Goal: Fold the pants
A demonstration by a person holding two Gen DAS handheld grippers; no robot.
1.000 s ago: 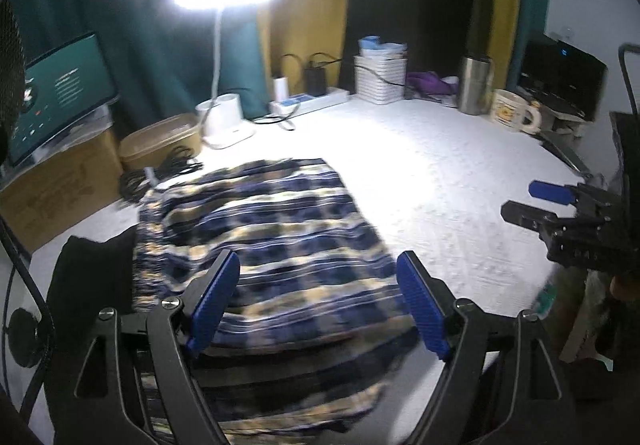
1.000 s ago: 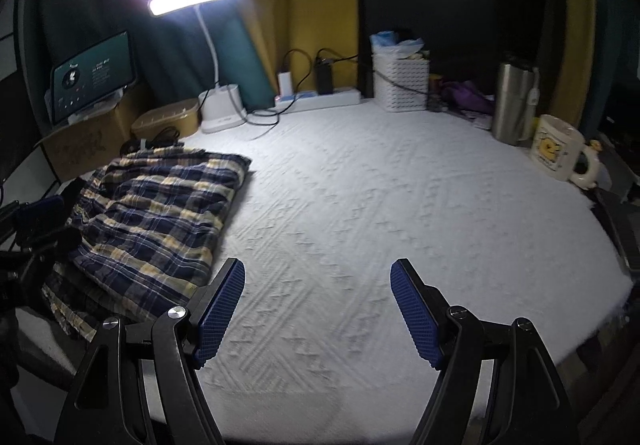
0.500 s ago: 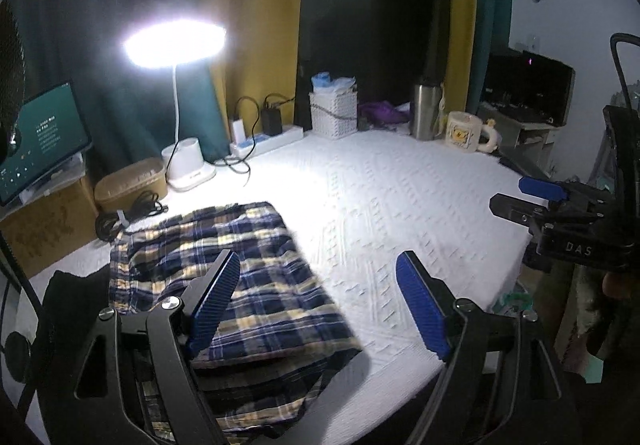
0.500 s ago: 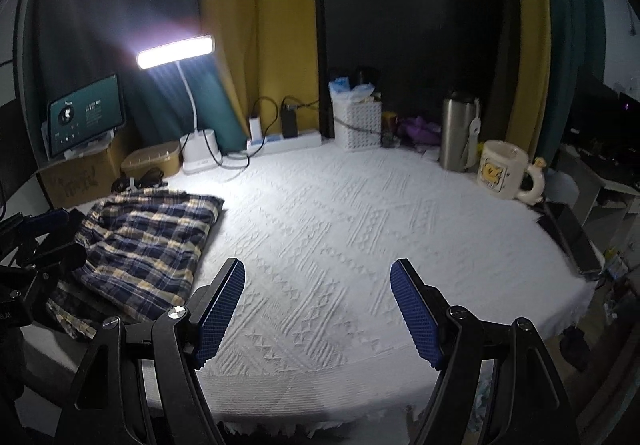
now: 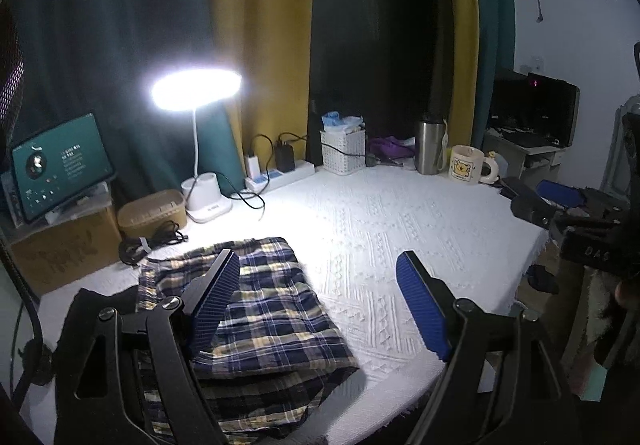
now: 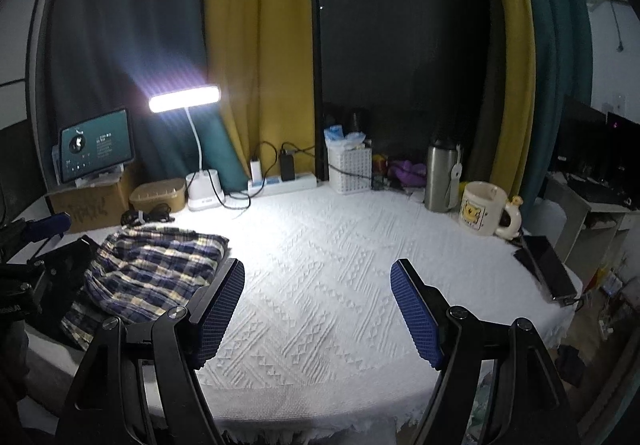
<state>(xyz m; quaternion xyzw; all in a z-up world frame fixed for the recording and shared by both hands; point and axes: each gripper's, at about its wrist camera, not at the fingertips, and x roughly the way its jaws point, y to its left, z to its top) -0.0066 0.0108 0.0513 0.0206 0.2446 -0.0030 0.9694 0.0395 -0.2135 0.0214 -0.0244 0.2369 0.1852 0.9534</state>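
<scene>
Plaid pants [image 5: 256, 309] lie folded in compact stack on white tablecloth [image 5: 400, 237], left end of table, long axis running near edge to far edge. Fold looks finished, though dim light hides lower layers. Left gripper [image 5: 320, 305] above stack, nearer, jaws spread, empty. Right gripper [image 6: 318, 311] over bare cloth, well right of pants [image 6: 156, 273], likewise released.

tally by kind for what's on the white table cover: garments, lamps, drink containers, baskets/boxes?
Garments: 1, plaid pants, folded
Lamps: 1, desk lamp, lit
Drink containers: 2, steel tumbler and bear mug
Baskets/boxes: 2, white basket and tan lidded box
Total: 6
</scene>
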